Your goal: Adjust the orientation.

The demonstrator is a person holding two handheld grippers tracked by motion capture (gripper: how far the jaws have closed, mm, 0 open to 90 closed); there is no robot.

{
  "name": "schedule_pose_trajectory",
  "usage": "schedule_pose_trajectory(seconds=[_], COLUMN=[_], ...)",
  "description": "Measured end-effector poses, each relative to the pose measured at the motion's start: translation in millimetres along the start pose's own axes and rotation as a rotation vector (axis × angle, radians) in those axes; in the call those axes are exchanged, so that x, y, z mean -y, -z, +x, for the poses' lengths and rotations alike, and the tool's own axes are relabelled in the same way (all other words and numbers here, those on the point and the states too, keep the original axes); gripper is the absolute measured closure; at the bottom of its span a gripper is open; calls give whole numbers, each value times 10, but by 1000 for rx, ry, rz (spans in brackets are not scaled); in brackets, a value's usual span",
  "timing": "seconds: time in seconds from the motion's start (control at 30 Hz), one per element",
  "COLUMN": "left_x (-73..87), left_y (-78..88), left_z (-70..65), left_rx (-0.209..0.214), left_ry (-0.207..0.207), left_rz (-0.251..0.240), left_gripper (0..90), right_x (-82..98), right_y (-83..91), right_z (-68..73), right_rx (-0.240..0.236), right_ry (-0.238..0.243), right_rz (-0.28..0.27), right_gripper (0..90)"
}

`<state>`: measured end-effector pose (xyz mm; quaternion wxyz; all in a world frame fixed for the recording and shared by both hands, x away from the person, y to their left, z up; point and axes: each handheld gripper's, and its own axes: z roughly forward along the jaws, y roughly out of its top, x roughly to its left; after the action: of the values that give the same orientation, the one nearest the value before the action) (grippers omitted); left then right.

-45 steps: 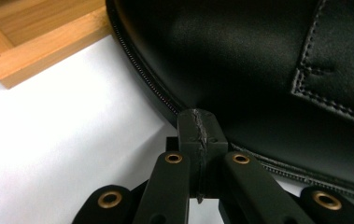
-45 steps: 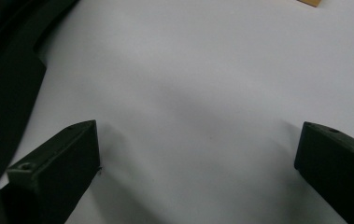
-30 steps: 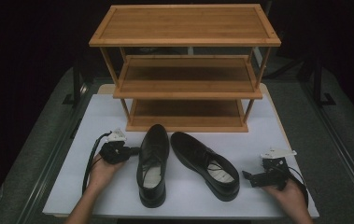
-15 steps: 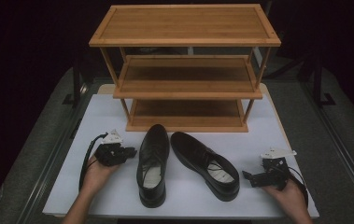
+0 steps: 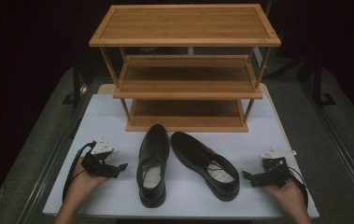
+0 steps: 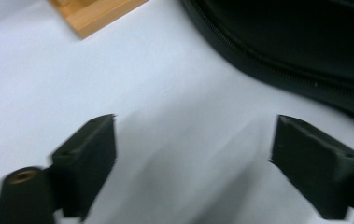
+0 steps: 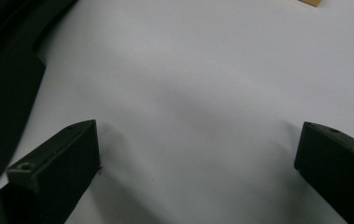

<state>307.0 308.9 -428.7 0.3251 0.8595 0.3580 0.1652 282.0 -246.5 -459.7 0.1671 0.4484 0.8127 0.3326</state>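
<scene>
The left gripper (image 5: 114, 169) lies low on the white surface (image 5: 104, 116), its jaws just opened wide with nothing between them, aimed at the left shoe (image 5: 152, 163) close beside it. The right gripper (image 5: 254, 179) rests beside the right shoe (image 5: 206, 164), jaws apart and empty. Both shoes lie in front of the wooden rack (image 5: 186, 70), toes toward it. A one-sided pinch on the soft collar could let a shoe tip or slip out, and a low carry could knock its toe against the bottom shelf edge
</scene>
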Motion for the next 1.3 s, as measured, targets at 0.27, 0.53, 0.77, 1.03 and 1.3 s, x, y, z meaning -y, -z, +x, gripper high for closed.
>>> schedule_pose_trajectory(seconds=[0.27, 0.53, 0.77, 1.03, 1.3], left_x=[246, 345, 353, 353, 353], left_y=[78, 14, 10, 10, 10], left_z=[36, 78, 76, 77, 79], left_rx=[-27, 7, 7, 8, 7], left_ry=[21, 39, 43, 43, 42], left_rz=[7, -7, -12, -11, -11], left_gripper=[0, 0, 0, 0, 0], right_x=[-3, -5, -25, -205, -645], right_y=[-1, 3, 111, 314, 376], right_z=[0, 5, -33, 21, 275], right_rx=[-1, 3, -58, -144, -265], right_ry=[-3, 7, -13, 17, 80], right_rz=[3, 3, -21, -126, -190], right_gripper=[0, 0, 206, 532, 538])
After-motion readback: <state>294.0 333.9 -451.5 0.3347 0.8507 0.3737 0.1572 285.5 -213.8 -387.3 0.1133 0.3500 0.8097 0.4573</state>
